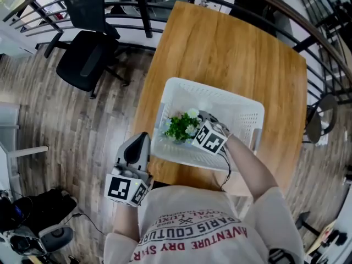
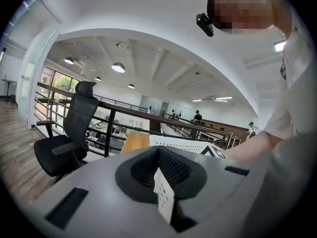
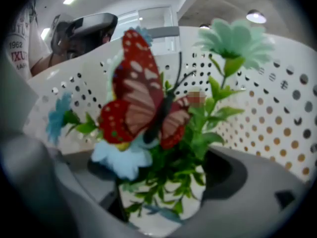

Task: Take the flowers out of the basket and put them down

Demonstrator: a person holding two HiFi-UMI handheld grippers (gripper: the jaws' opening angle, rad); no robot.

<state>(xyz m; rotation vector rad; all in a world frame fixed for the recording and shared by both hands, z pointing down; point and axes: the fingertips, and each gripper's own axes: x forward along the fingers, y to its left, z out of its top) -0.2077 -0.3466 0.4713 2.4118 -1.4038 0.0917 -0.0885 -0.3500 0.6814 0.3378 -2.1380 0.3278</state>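
The artificial flowers (image 3: 198,128) (a plastic bunch with 1 red butterfly, in a small white pot) sit in the white perforated basket (image 1: 242,111) on the desk (image 1: 231,54). They look light with bendy leaves, so the stiff pot is the best place to grip. The right hand-held gripper (image 3: 163,187) stands wide open around that pot. The left hand-held gripper (image 1: 141,142) is closed and empty. The shirt (image 1: 198,230) reads "PARIS COUTURE".

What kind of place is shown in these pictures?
Probably an open office, perhaps on an upper level. A black office chair stands near a wooden table, a dark railing runs behind them, and round ceiling lights hang over a wide hall beyond.
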